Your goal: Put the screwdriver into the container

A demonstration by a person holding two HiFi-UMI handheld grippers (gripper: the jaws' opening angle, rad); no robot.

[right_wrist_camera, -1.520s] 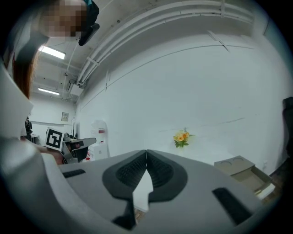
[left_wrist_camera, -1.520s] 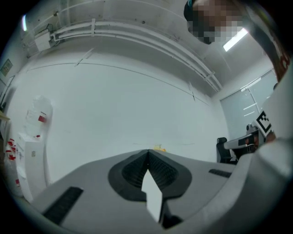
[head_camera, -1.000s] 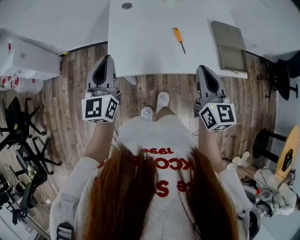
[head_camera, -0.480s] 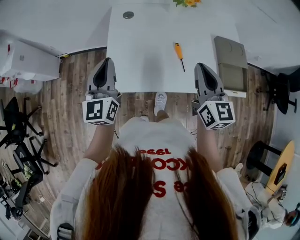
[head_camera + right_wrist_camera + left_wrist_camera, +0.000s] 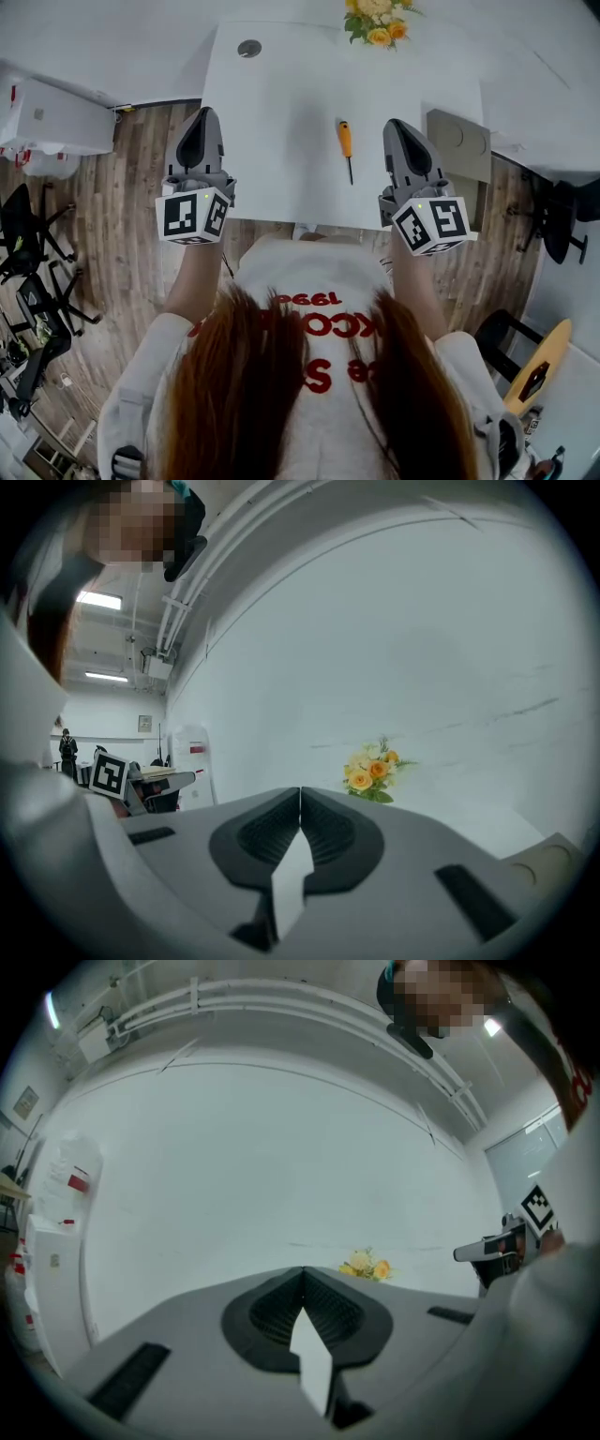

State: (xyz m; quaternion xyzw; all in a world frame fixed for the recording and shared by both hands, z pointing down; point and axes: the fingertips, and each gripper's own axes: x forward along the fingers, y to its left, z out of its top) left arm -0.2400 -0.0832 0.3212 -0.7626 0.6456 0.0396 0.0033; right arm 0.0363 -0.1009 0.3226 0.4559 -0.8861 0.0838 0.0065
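Screwdriver (image 5: 346, 150), orange-handled, lies on the white table (image 5: 281, 103) in the upper middle of the head view, its metal tip toward the near edge. Just right of it hovers the right gripper (image 5: 398, 131), jaws clenched together with nothing between them. The grey container (image 5: 461, 141) sits at the table's right side, partly behind that gripper. Toward the frame's left, the left gripper (image 5: 202, 120) hangs beside the table's left edge, likewise clenched and empty. Yellow flowers (image 5: 377, 19) stand at the far edge.
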